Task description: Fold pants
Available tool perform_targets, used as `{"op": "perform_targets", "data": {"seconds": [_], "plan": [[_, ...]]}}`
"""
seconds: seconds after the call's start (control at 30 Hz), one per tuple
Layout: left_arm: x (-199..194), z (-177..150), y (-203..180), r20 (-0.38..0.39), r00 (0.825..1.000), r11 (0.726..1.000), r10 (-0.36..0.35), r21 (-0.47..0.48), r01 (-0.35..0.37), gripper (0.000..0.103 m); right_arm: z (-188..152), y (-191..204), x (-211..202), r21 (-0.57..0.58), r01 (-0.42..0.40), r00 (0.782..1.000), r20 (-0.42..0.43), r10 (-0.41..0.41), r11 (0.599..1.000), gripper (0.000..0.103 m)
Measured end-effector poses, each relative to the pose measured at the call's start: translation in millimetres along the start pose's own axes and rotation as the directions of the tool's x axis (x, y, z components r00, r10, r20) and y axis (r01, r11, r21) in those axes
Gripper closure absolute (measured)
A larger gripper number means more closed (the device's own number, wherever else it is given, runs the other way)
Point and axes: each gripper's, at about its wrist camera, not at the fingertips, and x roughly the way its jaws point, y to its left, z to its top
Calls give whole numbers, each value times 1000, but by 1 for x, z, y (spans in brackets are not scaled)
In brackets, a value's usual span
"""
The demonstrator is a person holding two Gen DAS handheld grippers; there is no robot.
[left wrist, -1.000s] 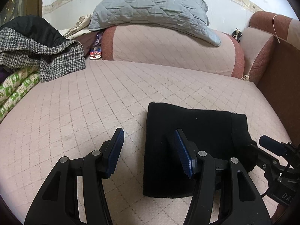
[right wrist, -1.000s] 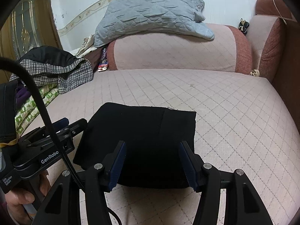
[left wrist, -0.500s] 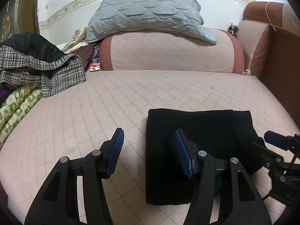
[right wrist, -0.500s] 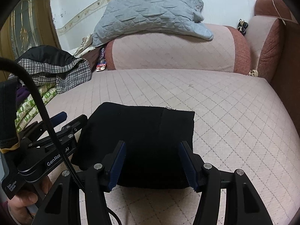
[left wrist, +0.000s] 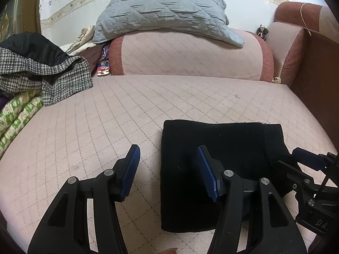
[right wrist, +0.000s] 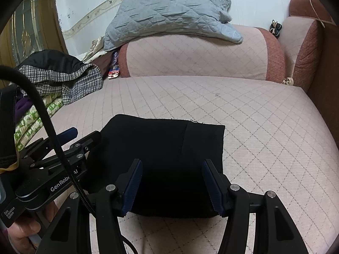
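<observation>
The black pants (left wrist: 214, 160) lie folded into a flat rectangle on the pink quilted couch seat (left wrist: 118, 114). They also show in the right wrist view (right wrist: 161, 152). My left gripper (left wrist: 168, 169) is open and empty above the pants' left edge; its right finger is over the cloth. My right gripper (right wrist: 172, 180) is open and empty above the pants' near edge. The left gripper (right wrist: 70, 139) shows at the pants' left side in the right wrist view. The right gripper (left wrist: 305, 165) shows at their right side in the left wrist view.
A grey quilted pillow (left wrist: 163, 10) lies on the couch backrest (left wrist: 190, 57). A heap of clothes with a houndstooth garment (left wrist: 42, 74) sits at the left. The brown armrest (left wrist: 313, 74) bounds the seat on the right.
Both grippers stay open above the pants. The views have shifted slightly as the grippers drew back and rose a little. The pants have not moved.
</observation>
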Motion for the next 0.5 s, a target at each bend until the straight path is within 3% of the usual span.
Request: {"op": "perform_targets", "data": {"seconds": [0.5], "plan": [[-2,-1,0,6,1000,1000,0,4,0,47,-3,4,-3,7,0,1000,1,0,1000,47]]}}
